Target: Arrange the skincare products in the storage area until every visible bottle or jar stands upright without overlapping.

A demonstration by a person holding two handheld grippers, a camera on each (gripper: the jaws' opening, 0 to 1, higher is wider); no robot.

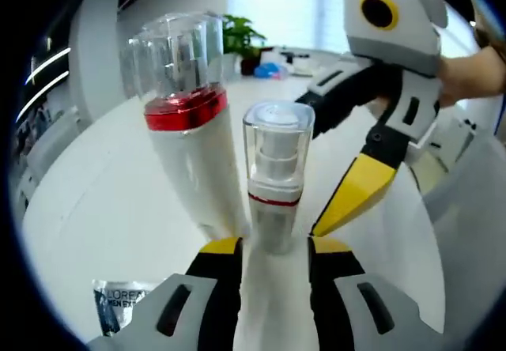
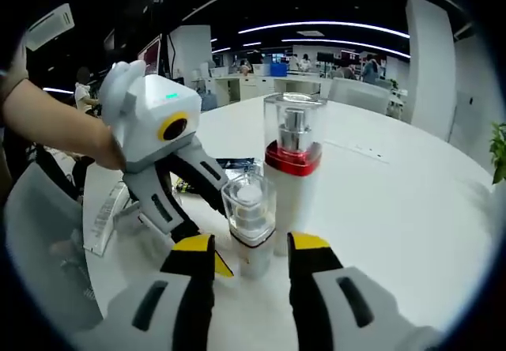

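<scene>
Small pump bottle [image 1: 273, 181] between open yellow-tipped jaws, upright

White body, metallic red collar and clear cap on the tall pump bottle [image 1: 188, 130]. White body, thin red band and clear cap on the small pump bottle [image 1: 274, 179]. White table [image 1: 103, 201]. White shell, black linkage and yellow fingertip pads on the right hand-held gripper [image 1: 360, 189]; yellow ring around a black disc on its housing. Same white, black and yellow scheme on the left hand-held gripper [image 1: 273, 248]. Clear packet [image 1: 118, 303] with dark lettering. Green plant [image 1: 241, 35] at the far edge.
</scene>
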